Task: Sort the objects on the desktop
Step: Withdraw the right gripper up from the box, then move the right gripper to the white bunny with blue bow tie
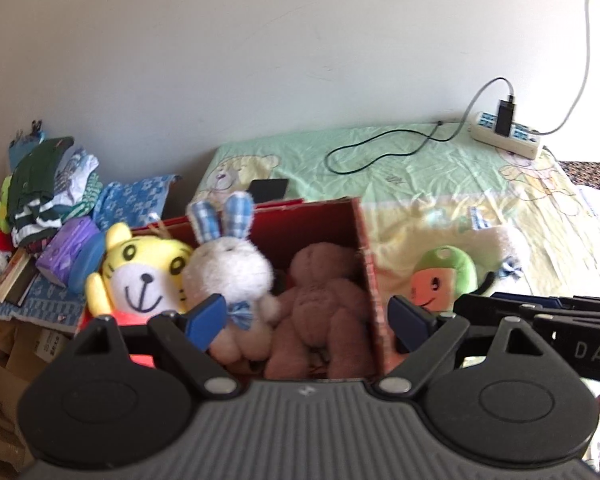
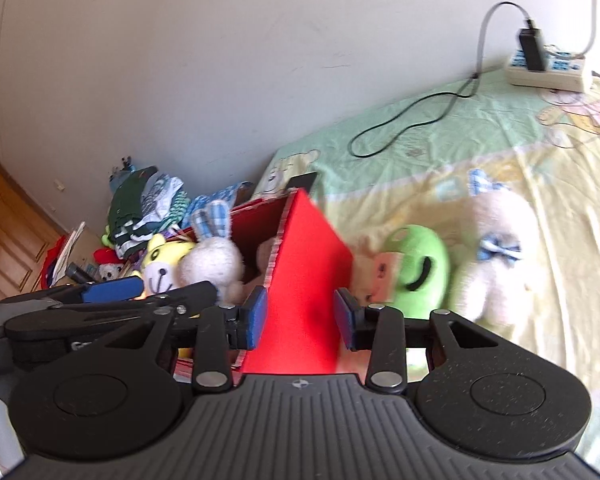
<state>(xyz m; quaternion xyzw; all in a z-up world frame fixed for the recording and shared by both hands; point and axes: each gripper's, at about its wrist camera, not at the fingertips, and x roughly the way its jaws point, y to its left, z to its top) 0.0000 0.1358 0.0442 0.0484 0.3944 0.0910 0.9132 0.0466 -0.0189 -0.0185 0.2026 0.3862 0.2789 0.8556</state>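
Right now your left gripper (image 1: 306,322) hangs with jaws wide over the red box (image 1: 364,248) on the bed (image 1: 440,168), where the white rabbit (image 1: 230,268) and brown bear (image 1: 324,300) sit; your right gripper (image 2: 300,314) gapes around the box wall, gripping nothing.

The red cardboard box (image 1: 364,248) is crowded: a yellow tiger plush (image 1: 148,268), a white rabbit plush with blue checked ears (image 1: 228,268) and a brown teddy bear (image 1: 320,304) fill its opening, leaving only a gap at the back right corner. Right of the box wall, a green-hooded plush doll (image 2: 416,268) and a cream plush with a blue bow (image 2: 496,256) block the near bed. Farther back, the green cartoon bedsheet (image 1: 380,152) lies open except for a black cable (image 1: 380,152), a white power strip (image 1: 508,136) and a black phone (image 1: 268,190).
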